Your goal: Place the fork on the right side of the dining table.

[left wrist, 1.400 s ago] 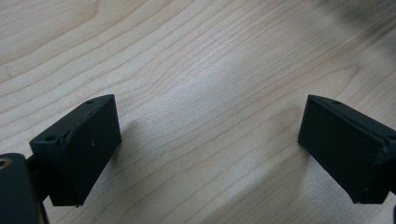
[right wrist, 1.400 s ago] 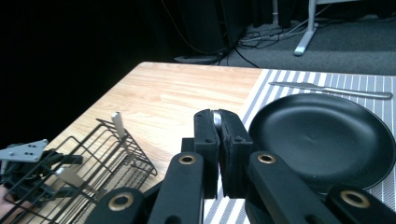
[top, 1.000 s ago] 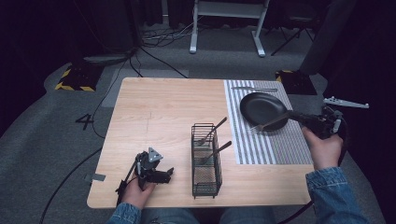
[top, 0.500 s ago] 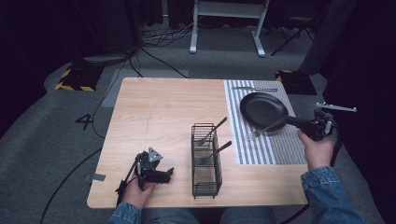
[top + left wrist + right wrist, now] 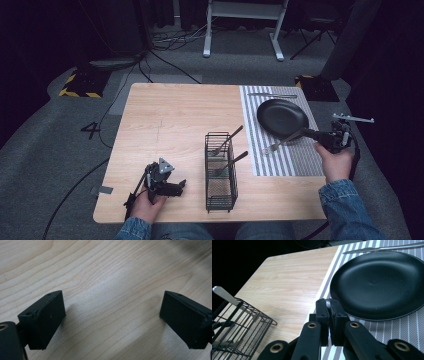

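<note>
High view: a thin, stiff, slippery silver metal fork [image 5: 276, 145] is clamped by its handle in the right gripper [image 5: 314, 134] — light, but prone to pivoting. It is best held mid-handle. The left gripper [image 5: 110, 320] is held with jaws apart — empty.

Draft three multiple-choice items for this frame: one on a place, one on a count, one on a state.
1. Where does the knife lie?
A. In the basket
B. On the striped mat, beyond the plate
C. On bare wood beside the left gripper

2. How many utensils stand in the basket?
A. None
B. Two
C. Five

3. How are the left gripper's jaws?
A. Open, with nothing between them
B. Shut on a spoon
C. Shut on the basket rim

Answers:
1 B: the knife rests on the striped mat at the far side of the black plate.
2 B: two handles stick out of the wire basket.
3 A: the left gripper has its jaws wide apart over the bare wooden table.
</note>
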Demonstrator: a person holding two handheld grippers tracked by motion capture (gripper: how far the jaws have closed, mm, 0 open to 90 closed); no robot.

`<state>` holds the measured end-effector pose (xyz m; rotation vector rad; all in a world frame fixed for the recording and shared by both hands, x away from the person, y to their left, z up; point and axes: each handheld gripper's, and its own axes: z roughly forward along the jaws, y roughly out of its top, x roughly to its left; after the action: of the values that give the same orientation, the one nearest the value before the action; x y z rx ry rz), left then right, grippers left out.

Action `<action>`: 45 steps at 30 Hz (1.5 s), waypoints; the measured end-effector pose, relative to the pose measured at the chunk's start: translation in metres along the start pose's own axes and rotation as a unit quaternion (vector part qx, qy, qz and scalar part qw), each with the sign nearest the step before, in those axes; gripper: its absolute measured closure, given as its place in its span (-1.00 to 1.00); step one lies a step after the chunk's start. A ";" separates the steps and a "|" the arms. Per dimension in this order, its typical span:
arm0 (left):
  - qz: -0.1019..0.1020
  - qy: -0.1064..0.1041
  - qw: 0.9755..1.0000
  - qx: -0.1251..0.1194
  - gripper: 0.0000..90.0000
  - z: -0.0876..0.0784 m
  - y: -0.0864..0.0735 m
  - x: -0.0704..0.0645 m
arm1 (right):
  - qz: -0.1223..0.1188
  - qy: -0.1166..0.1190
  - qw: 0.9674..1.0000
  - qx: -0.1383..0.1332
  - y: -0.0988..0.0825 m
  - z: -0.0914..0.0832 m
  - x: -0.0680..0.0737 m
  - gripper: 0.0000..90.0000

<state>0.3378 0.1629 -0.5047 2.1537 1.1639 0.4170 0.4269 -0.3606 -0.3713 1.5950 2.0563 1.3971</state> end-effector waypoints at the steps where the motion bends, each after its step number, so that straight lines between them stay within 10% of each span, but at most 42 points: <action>1: 0.000 0.000 1.000 0.000 -0.86 0.000 0.000 0.000 | 0.003 0.003 1.000 -0.001 0.000 0.001 0.000 0.93; 45: 0.001 0.000 1.000 0.000 -0.86 0.000 0.000 0.000 | 0.027 -0.072 0.995 0.063 0.007 0.017 -0.029 0.66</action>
<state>0.3374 0.1632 -0.5047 2.1547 1.1620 0.4190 0.4539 -0.3756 -0.3858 1.7591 2.0681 1.1515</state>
